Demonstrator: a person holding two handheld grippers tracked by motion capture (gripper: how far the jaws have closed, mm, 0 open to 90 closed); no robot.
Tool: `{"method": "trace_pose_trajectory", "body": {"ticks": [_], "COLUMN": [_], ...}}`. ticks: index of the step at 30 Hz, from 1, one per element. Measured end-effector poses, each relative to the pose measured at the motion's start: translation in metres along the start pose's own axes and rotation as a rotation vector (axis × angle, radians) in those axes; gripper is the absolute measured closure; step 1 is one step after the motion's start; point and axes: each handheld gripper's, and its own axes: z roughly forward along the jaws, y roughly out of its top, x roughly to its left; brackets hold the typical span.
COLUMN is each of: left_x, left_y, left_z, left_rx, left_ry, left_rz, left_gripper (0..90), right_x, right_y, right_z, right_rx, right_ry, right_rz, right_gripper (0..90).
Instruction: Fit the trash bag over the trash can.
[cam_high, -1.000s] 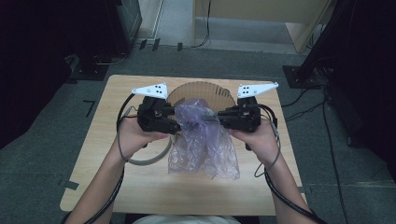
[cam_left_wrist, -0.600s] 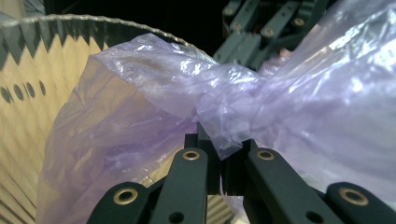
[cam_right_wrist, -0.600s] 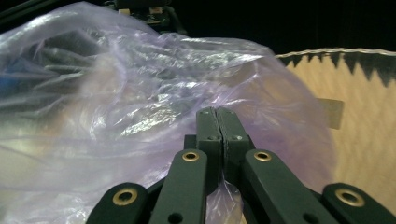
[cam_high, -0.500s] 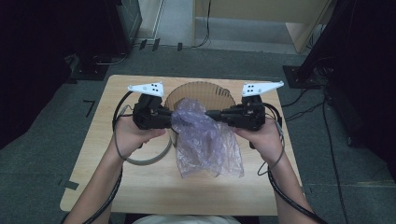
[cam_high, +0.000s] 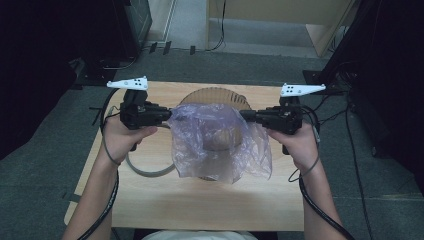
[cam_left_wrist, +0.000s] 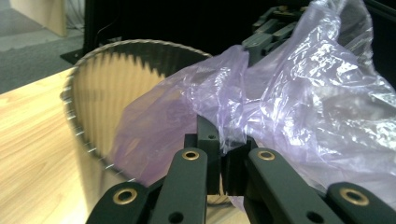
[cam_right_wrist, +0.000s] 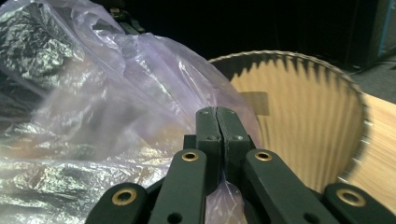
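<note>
Glossy crinkled plastic bag (cam_high: 220, 145); ribbed cardboard bin (cam_right_wrist: 299, 126); wood-grain table (cam_high: 200, 200).

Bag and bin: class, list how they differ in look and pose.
The bag is thin, see-through, purple and crumpled; the bin is stiff, opaque, brown and ribbed. The bag hangs stretched between the left tongs and right tongs; the bin stands on the table.

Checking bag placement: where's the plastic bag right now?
In the high view the plastic bag hangs mid-table, stretched between the left gripper and right gripper, over the cardboard bin.
</note>
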Motion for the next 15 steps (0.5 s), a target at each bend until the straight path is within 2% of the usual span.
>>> {"method": "trace_pose_trajectory", "body": {"ticks": [7,10,12,15], "left_x": [0.012,0.015,0.015,0.013], "left_y": [-0.005,-0.007,-0.007,-0.006], "left_z": [0.002,0.005,0.004,0.0], "left_rx": [0.013,0.014,0.005,-0.01], "left_ry": [0.021,0.012,0.006,-0.003], "left_rz": [-0.019,-0.03,-0.02,0.011], "left_gripper": [88.0,86.5,80.9,71.3], "right_x": [-0.008,-0.009,-0.008,-0.007], "right_y": [-0.003,-0.005,-0.005,-0.004], "right_z": [-0.004,-0.001,0.0,-0.002], "right_rx": [0.02,0.039,0.036,0.019], "right_ry": [-0.042,-0.063,-0.059,-0.053], "right_rz": [-0.002,-0.011,-0.011,-0.017], "right_gripper": [88.9,87.4,84.1,72.6]}}
